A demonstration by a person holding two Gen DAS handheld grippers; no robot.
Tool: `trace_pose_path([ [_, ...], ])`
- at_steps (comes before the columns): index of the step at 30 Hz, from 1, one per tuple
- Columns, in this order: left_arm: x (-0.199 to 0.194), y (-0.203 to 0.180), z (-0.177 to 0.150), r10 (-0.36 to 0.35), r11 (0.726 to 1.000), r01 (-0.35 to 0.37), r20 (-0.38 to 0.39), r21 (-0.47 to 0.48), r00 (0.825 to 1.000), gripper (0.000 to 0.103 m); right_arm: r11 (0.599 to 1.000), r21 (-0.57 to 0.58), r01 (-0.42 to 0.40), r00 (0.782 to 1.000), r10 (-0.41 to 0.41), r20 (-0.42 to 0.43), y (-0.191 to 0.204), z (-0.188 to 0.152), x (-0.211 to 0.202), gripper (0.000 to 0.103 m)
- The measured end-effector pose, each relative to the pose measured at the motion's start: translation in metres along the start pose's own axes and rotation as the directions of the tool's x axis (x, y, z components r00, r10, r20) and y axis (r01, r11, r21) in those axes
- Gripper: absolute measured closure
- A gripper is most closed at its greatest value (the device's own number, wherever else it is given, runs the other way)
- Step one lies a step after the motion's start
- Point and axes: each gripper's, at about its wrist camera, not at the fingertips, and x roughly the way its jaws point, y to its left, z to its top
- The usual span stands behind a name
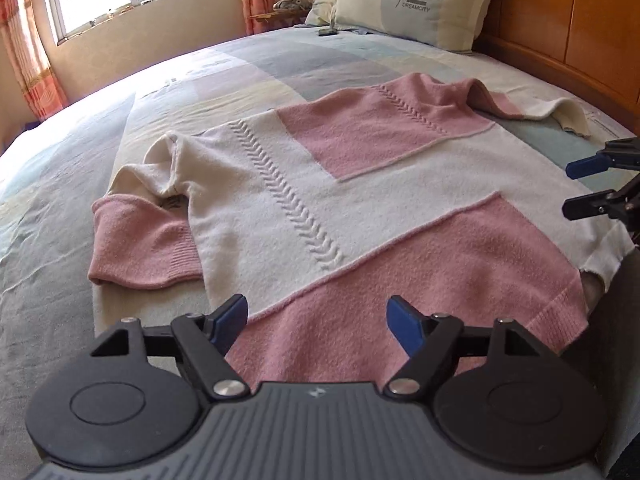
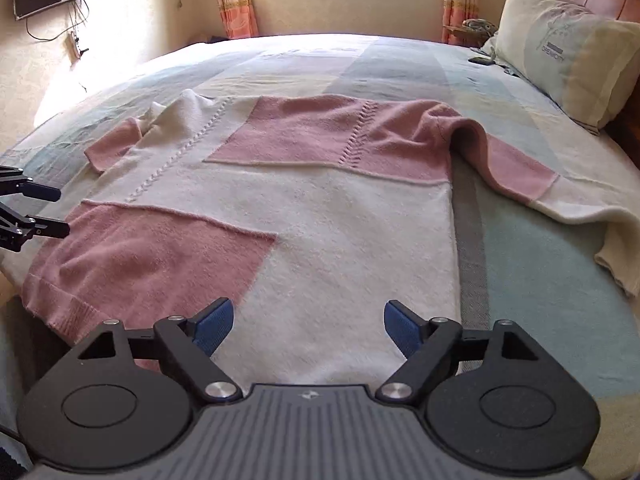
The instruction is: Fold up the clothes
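At the far left I see the sweater (image 1: 304, 184) lying flat across the bed (image 1: 60, 208), its left sleeve (image 1: 140, 236) bunched and doubled back at the cuff beside the body. My left gripper (image 1: 316, 320) hangs over the pink hem at the near edge, its fingers spread wide with nothing between them. Moving across, the body is smooth, cream and pink panels face up, hem toward me. My right gripper (image 2: 308, 322) sits over the cream part of the hem, also spread apart and holding nothing. Further right, the right sleeve (image 2: 532, 184) trails outward over the bedspread toward the pillow (image 2: 560, 52). I judge folding has not really begun: the garment is laid out, but both sleeves and the body are yet to be folded.
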Motion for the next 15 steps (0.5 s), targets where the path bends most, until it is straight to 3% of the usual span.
trace_pose_path([
  [3,0.026,-0.017,0.007,-0.016,1.0,0.017,-0.025,0.009,1.0,0.024,0.999,-0.031,-0.039,0.998,0.04,0.049,0.03,0.03,0.03,0.01],
  [6,0.039,-0.026,-0.013,-0.017,1.0,0.018,-0.084,0.022,0.996,0.024,0.999,-0.031,-0.03,1.0,0.03,0.001,0.051,0.036,0.06,0.01],
  [9,0.021,-0.016,-0.045,-0.038,0.998,0.033,-0.086,-0.051,0.996,0.014,0.998,-0.069,0.007,0.998,-0.012,-0.067,0.056,0.009,0.065,0.009],
  [10,0.012,-0.013,-0.054,-0.034,0.998,0.03,-0.086,-0.052,0.996,0.012,0.997,-0.079,0.015,0.998,-0.019,-0.055,0.055,-0.005,0.057,0.0],
  [12,-0.006,-0.01,-0.069,-0.026,0.999,0.023,-0.092,-0.031,0.995,0.011,0.995,-0.098,0.017,0.999,-0.02,-0.029,0.05,-0.033,0.037,0.0],
  [15,-0.015,-0.007,-0.065,-0.027,0.999,0.025,-0.118,-0.021,0.993,0.011,0.995,-0.103,0.018,1.0,-0.018,-0.002,0.04,-0.055,0.013,0.0],
])
